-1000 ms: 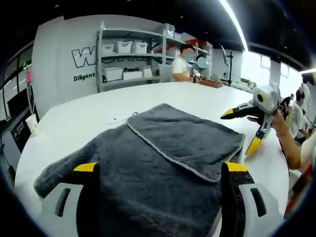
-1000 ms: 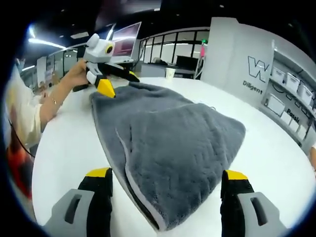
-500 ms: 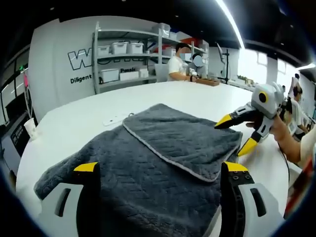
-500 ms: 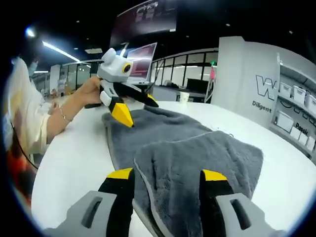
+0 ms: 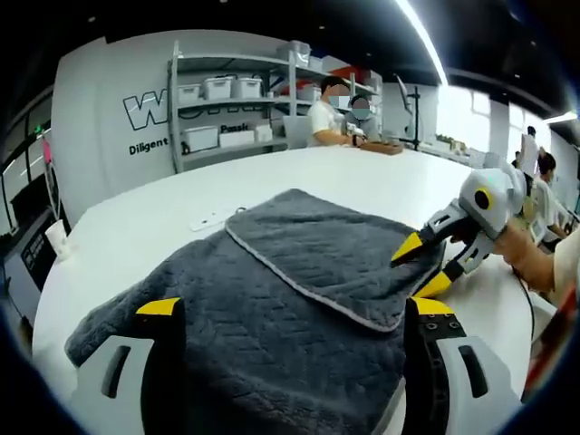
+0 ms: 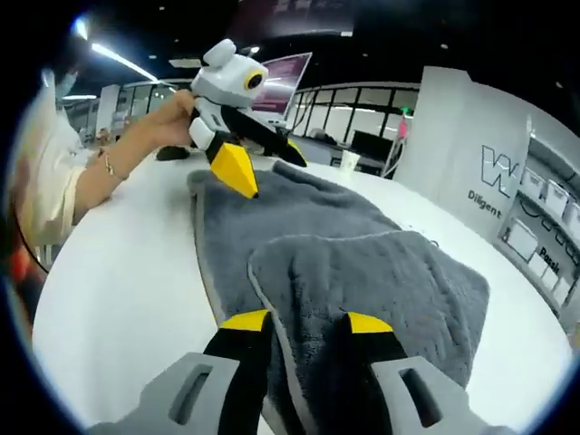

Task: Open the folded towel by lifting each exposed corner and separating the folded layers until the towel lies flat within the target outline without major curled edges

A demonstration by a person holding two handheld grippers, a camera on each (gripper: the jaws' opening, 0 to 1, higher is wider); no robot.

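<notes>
Here the grey towel (image 5: pixel 272 299) lies folded on the white table (image 5: pixel 136 227), its upper layer (image 6: pixel 381 281) doubled back over the lower one and edged with a pale hem. The right gripper (image 6: pixel 306 324) sits at the near corner of that upper layer, its yellow-tipped jaws drawn close with the hemmed edge running up between them; they look to be pinching the flap, though whether the cloth is truly caught I cannot tell from the right gripper view. In the left gripper view the same tool (image 5: pixel 419 272) comes in from the right with one jaw above the flap's corner and one below it, which fits a grasp on that corner. The left gripper (image 5: pixel 294 308) has its jaws spread wide over the lower layer, holding nothing, and in the right gripper view it (image 6: pixel 258 168) hovers at the towel's far end.

The towel's long axis runs from one gripper to the other, so the flap has to peel away from the right hand's side toward open table. The right gripper is plainly the nearer to the corner. No target outline is visible on the table
</notes>
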